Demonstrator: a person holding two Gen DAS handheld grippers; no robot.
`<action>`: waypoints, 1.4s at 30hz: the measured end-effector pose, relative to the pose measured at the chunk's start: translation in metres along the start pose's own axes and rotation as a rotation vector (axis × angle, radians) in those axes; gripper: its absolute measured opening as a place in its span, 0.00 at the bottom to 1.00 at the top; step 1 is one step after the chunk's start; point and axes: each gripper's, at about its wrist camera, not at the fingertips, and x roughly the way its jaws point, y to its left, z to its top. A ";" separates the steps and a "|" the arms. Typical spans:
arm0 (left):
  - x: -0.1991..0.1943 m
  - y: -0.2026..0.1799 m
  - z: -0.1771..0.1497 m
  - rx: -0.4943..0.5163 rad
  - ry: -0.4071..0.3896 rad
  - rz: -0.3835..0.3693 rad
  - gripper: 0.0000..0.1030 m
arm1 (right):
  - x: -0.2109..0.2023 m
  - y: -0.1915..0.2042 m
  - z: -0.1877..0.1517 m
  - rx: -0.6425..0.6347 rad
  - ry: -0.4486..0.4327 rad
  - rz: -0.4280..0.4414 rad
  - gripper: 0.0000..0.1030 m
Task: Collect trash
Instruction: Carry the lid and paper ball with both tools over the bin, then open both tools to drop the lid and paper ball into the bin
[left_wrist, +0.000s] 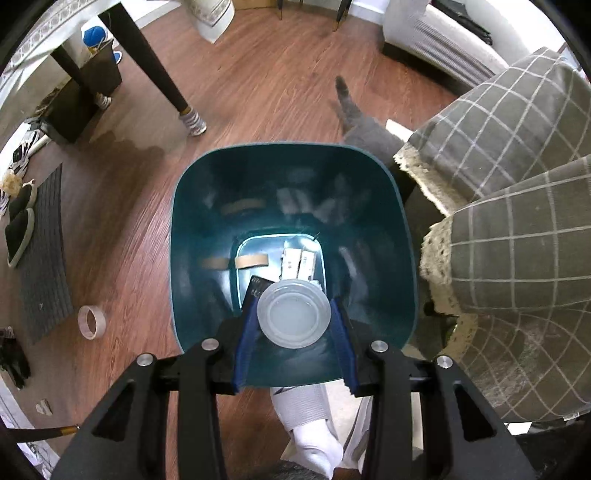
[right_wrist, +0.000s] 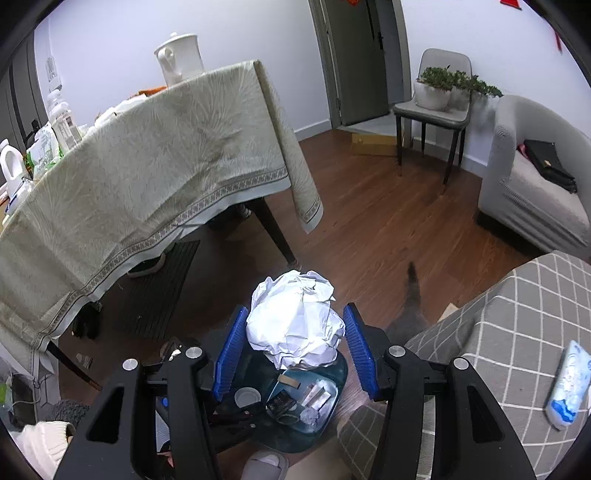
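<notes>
Left gripper (left_wrist: 293, 319) points steeply down over the bin (left_wrist: 184, 236). Its jaws are clenched on a clear plastic lid (left_wrist: 293, 315), pinched by its rim, its flat face toward the camera. The bin's open mouth lies straight beyond the jaws, so the lid hangs inside the rim line, toward the near wall. The coming release turns on this one relation: the lid is already above the opening, and a drop should land on the bin floor.

On that floor, ahead of the jaws, lie a tape strip (left_wrist: 251, 260), a white wrapper (left_wrist: 298, 263) and a dark card (left_wrist: 258, 286), which the lid partly hides.

Right gripper (right_wrist: 295, 334) points obliquely down. Its jaws grasp a ball of crumpled paper (right_wrist: 295, 319); the blue pads press its two sides. The bin (right_wrist: 341, 373) lies below and nearer than these jaws, largely hidden by the ball, so this hand still needs to come over the mouth. The left hand is judged the nearer to release.

Surroundings: a grey cat (left_wrist: 364, 129) stands just beyond the far rim, a checked cushion (left_wrist: 517, 221) crowds the right rim, and a tape roll (left_wrist: 91, 322) lies on the floor (left_wrist: 258, 92) left of the jaws. A table leg (left_wrist: 147, 62) stands well off. Nothing blocks the mouth itself.
</notes>
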 end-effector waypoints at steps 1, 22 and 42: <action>0.003 0.002 0.000 -0.002 0.005 0.001 0.41 | 0.003 0.002 0.000 0.001 0.010 0.002 0.52; -0.054 0.040 0.000 -0.087 -0.151 -0.023 0.55 | 0.064 0.016 -0.013 0.006 0.184 0.000 0.52; -0.183 0.041 -0.001 -0.064 -0.475 -0.064 0.34 | 0.162 0.039 -0.079 -0.105 0.475 -0.030 0.52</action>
